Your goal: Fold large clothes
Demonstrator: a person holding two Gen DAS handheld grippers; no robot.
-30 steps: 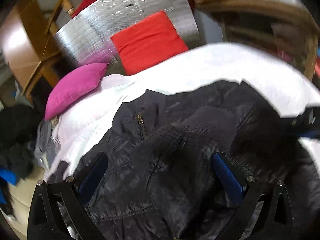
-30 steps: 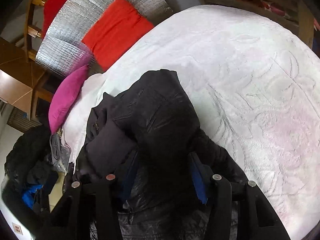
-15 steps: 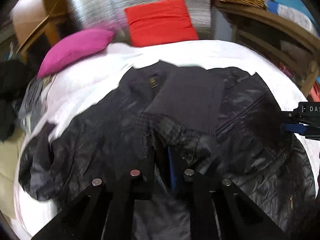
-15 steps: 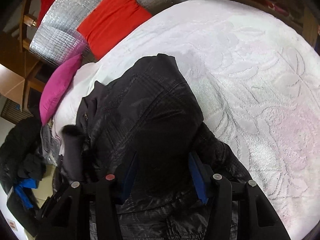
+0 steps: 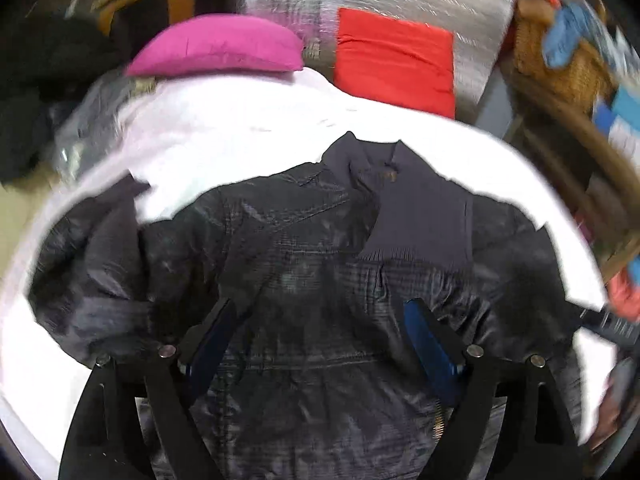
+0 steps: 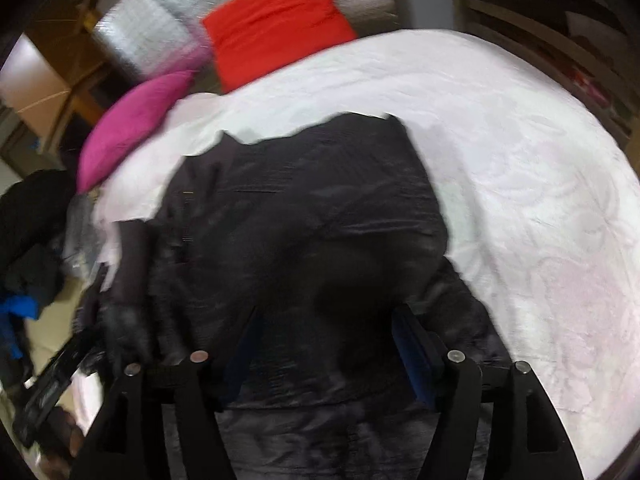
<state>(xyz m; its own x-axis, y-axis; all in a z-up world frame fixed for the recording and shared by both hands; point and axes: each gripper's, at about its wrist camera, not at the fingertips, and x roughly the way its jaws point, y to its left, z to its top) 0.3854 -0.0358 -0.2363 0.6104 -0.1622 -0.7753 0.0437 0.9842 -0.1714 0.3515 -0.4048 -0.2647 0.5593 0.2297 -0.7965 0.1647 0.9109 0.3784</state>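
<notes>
Jacket (image 5: 320,272) lies spread on the white bedspread (image 5: 248,128), collar end toward the red cushion (image 5: 394,60), knit cuff folded across its chest. We see the pink pillow (image 5: 216,50) left of the red cushion, both at the bedspread's far edge. Left gripper (image 5: 316,344) hangs over the jacket's middle; jaws have just been opening and now stand wide, fabric below them but not pinched. Right gripper (image 6: 326,344) sits over the jacket's right side (image 6: 304,216), nearer the bare bedspread (image 6: 520,184); jaws have just been opening too, pads apart, no fabric clamped that we can make out. Both views blurred.
</notes>
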